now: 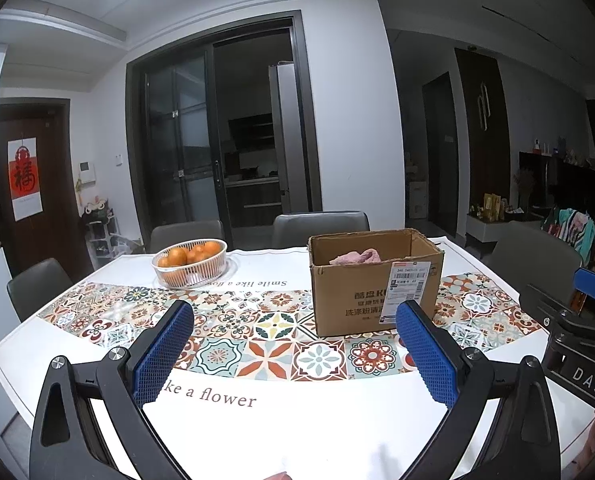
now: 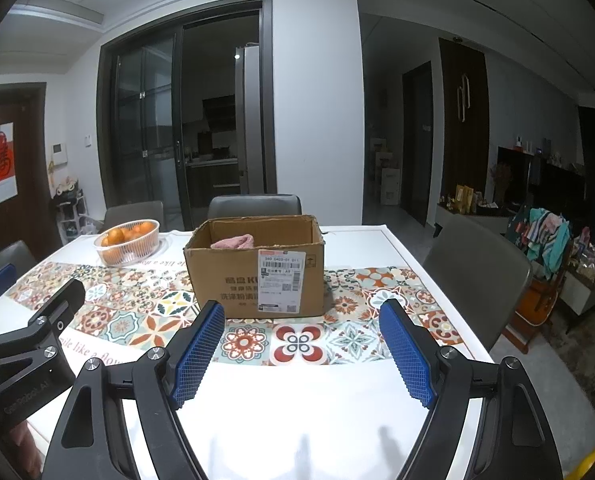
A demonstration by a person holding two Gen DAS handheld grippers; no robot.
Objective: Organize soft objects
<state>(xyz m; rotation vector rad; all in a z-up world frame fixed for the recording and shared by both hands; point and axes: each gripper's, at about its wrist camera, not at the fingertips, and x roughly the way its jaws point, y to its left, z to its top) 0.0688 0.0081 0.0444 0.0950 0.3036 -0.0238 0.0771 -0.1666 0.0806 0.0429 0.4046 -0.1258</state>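
At the far left of the table stands a white basket of oranges, on the white border of the tablecloth just beyond the band of patterned tiles. Grey chairs line the far edge, with a dark sliding glass door behind them. Nearer the camera, the left gripper hovers above the near part of the table with its blue pads spread wide and nothing between them. To the right of the basket, well apart from it, an open cardboard box sits on the tile band, a white shipping label on its near face. A pink cloth lies inside the box, bunched up and showing just above the rim toward the left side. Further right, the right gripper is likewise held above the table, short of the box, its jaws wide apart and empty. In the left wrist view its black body and one blue pad show at the right edge. Beyond the right end of the table, colourful clothes hang over a rack.
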